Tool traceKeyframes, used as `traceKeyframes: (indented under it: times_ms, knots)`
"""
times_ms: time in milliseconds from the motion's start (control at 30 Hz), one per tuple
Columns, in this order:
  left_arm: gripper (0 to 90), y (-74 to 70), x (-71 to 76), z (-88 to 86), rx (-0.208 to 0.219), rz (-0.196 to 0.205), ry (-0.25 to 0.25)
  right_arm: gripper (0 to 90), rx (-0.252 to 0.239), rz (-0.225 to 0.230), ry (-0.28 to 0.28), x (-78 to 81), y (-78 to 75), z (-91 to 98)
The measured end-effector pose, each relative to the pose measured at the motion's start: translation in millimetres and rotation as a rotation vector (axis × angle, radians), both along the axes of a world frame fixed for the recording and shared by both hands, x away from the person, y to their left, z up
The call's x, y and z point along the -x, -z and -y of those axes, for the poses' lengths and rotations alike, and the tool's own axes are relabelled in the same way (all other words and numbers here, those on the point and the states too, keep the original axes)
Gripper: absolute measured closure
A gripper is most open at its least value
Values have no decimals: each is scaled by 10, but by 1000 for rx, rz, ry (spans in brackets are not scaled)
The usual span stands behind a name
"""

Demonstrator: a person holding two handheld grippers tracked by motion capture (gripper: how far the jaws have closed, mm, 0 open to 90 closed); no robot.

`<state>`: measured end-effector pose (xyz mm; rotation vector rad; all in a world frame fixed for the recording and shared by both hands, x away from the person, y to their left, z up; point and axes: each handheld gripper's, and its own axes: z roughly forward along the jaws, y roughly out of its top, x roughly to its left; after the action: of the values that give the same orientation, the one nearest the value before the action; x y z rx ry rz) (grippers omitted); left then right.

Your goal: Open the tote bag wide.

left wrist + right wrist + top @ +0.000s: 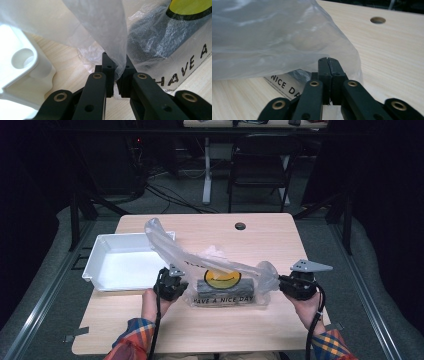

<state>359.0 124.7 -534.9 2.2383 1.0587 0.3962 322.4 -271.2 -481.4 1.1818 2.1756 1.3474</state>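
Bag pinched at both ends, near the table's front edge

Left gripper (115, 75) pinches the plastic bag (225, 282)'s handle film; right gripper (329, 65), pressed together, nips its far side, so the mouth stays stretched. White tray (100, 265) waits by the left edge.

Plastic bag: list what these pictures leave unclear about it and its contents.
- Dark object inside the plastic bag: the film and yellow smiley print veil it in the high view and left gripper view; identity unclear.
- Bag's lettering: cut off by the right gripper in its own view.
- Whether that gripper pinches film: its shut jaws cover the contact.
- White tray: cropped by the left gripper view's edge.
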Motion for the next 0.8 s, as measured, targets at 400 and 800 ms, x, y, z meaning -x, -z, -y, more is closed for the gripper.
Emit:
traceKeyframes:
  times_ms: [400,800]
  knots:
    - [853,-7,0,-27,-11,6,10,522,139,-66,6,-135,175,7]
    - [839,-58,23,-29,1,31,21,523,221,32,-145,13,82,-278]
